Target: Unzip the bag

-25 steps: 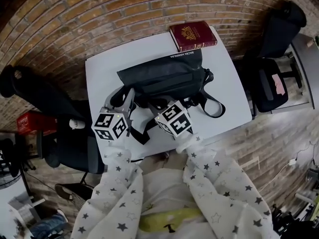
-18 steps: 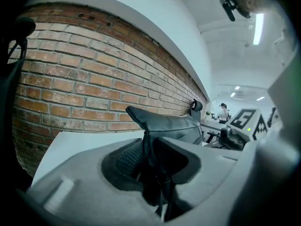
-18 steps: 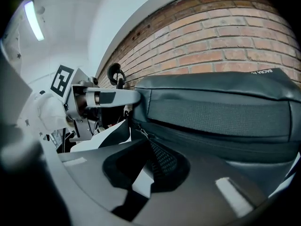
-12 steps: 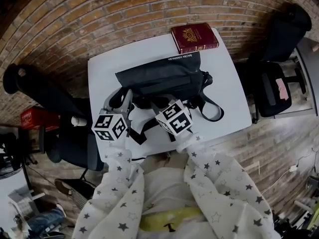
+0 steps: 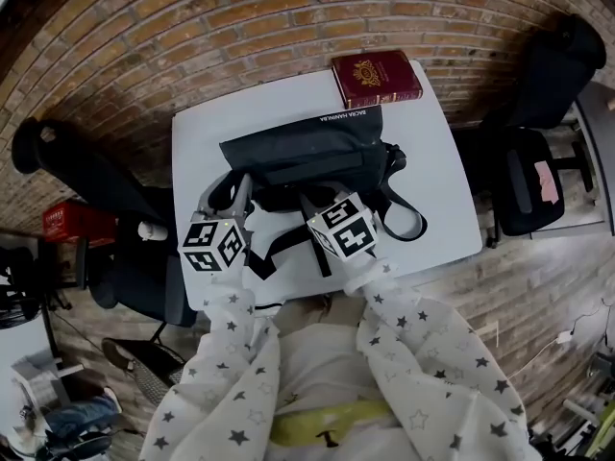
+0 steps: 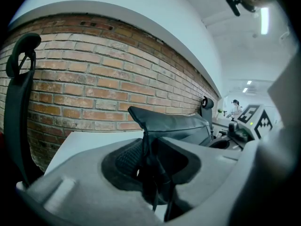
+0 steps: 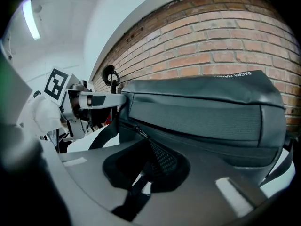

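Observation:
A black bag (image 5: 307, 147) lies in the middle of the white table (image 5: 202, 142), its strap (image 5: 410, 221) looped to the right. At the bag's near left end, my left gripper (image 5: 231, 197) is shut on a fold of the fabric. In the left gripper view that fold (image 6: 149, 147) runs down between the jaws of the left gripper (image 6: 153, 166). My right gripper (image 5: 309, 203) meets the bag's near edge. Its view shows the zipper pull (image 7: 138, 132) leading into the closed jaws of the right gripper (image 7: 146, 161), below the bag's front panel (image 7: 197, 117).
A dark red book (image 5: 376, 73) lies at the table's far right corner. Black office chairs stand to the left (image 5: 86, 185) and to the right (image 5: 538, 161) of the table. Brick surrounds the table on the far side.
The head view has drifted slightly. Both grippers keep the same hold at the bag's near edge, and the bag has not visibly moved.

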